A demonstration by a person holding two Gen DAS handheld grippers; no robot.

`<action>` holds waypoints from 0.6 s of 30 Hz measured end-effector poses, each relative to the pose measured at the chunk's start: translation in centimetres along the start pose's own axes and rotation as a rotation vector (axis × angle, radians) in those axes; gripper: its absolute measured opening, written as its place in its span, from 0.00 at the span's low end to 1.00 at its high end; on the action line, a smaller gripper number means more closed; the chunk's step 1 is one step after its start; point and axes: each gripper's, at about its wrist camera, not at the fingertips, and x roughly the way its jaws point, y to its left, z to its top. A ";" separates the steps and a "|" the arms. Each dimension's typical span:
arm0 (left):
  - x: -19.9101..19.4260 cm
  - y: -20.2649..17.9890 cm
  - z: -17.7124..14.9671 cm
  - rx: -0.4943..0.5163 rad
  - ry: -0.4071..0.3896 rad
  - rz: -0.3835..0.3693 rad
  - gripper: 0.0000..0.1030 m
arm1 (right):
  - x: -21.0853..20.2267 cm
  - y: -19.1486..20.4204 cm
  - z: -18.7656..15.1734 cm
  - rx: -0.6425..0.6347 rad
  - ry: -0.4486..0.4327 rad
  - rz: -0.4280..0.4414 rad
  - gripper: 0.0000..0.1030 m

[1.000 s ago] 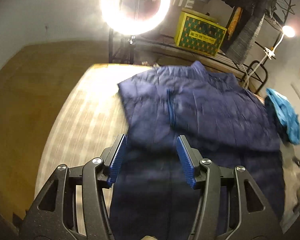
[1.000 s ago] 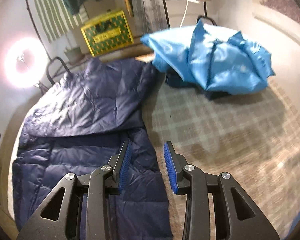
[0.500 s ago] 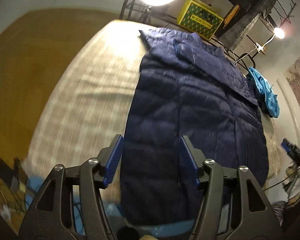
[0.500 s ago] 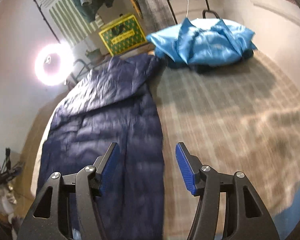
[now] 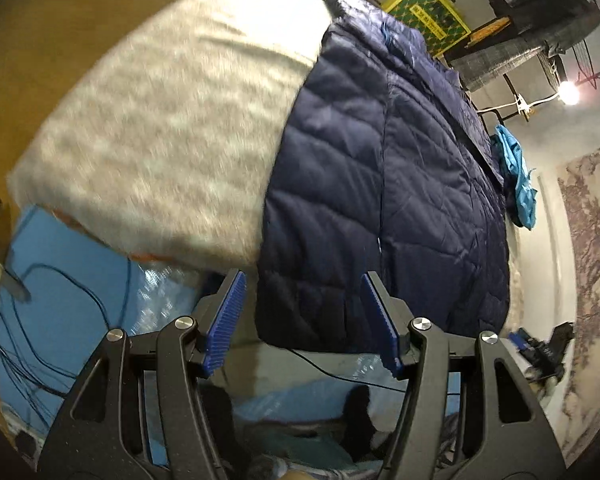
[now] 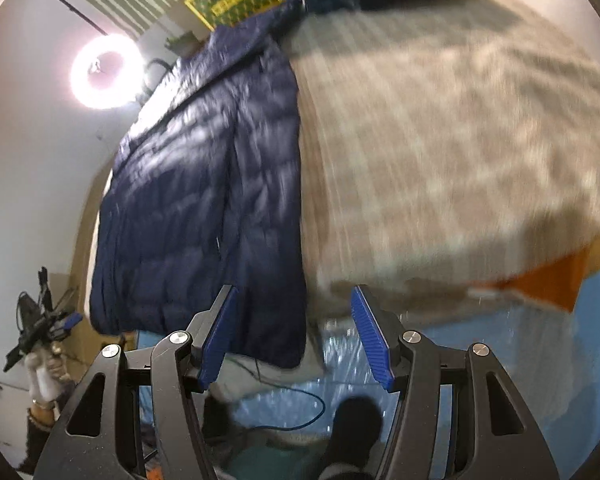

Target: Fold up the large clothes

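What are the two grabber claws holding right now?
Nothing. The left gripper and the right gripper are both open, with the hem of the dark navy quilted down coat beyond their fingers, not pinched.

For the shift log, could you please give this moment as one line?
left tool: open, empty | right tool: open, empty | navy jacket: flat on bed, hem overhanging edge

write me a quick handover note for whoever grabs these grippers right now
Left gripper: open, empty, at the navy down coat's bottom-left hem corner.
Right gripper: its jaws have just been opening, empty, at the bottom-right corner.
Coat lies lengthwise on the bed, hem hanging over the near edge, top end looks folded over.
Left: grip both hem corners, fold up towards the collar.
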 end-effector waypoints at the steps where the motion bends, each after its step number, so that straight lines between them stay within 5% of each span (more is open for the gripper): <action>1: 0.6 0.0 -0.3 -0.003 0.021 -0.015 0.61 | 0.3 0.0 -0.4 -0.001 0.012 0.000 0.58; 11: 2.9 1.1 -0.4 -0.064 0.035 -0.059 0.62 | 3.5 0.0 -0.2 -0.002 0.077 -0.034 0.64; 18: 4.7 0.6 -1.0 -0.030 0.080 -0.078 0.62 | 5.5 0.1 -0.5 -0.005 0.140 0.061 0.64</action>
